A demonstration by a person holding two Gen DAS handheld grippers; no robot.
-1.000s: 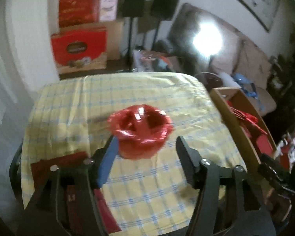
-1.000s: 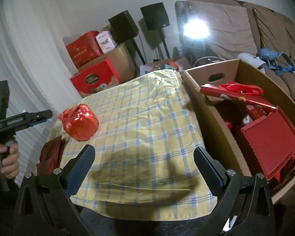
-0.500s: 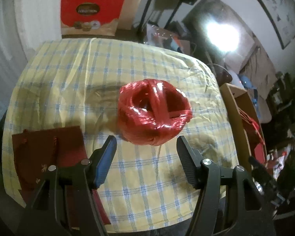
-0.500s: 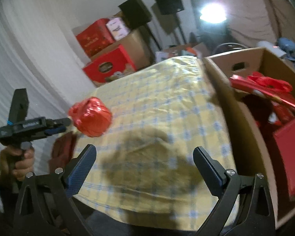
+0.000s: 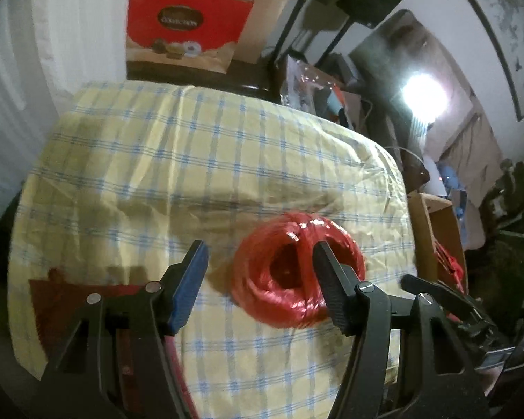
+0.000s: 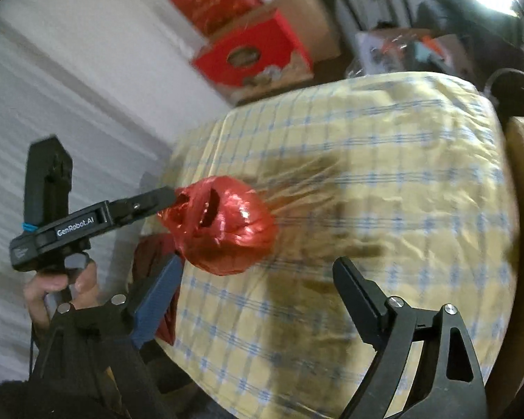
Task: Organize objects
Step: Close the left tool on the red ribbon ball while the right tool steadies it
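Observation:
A red ball of shiny plastic twine [image 5: 279, 279] with a hollow centre sits low over the yellow checked tablecloth [image 5: 192, 160]. My left gripper [image 5: 258, 248] has its right finger reaching into the hollow, while its blue left pad [image 5: 192, 279] stands clear of the ball, jaws apart. I cannot tell if the ball rests on the cloth. In the right wrist view the left gripper [image 6: 167, 197] touches the ball [image 6: 234, 230] from the left. My right gripper [image 6: 256, 265] is just short of the ball with its jaws closing and its pads not touching it.
A dark red paper bag [image 5: 63, 293] lies at the table's near left corner. An open cardboard box [image 5: 426, 230] with red items stands at the table's right side. Red gift boxes [image 5: 185, 28] and speaker stands are behind. A person's hand [image 6: 56, 289] holds the left gripper's handle.
The ball slid from between the left fingers over to the right finger and sank lower. My right gripper swung left from the cardboard box toward the ball, its jaws narrowing.

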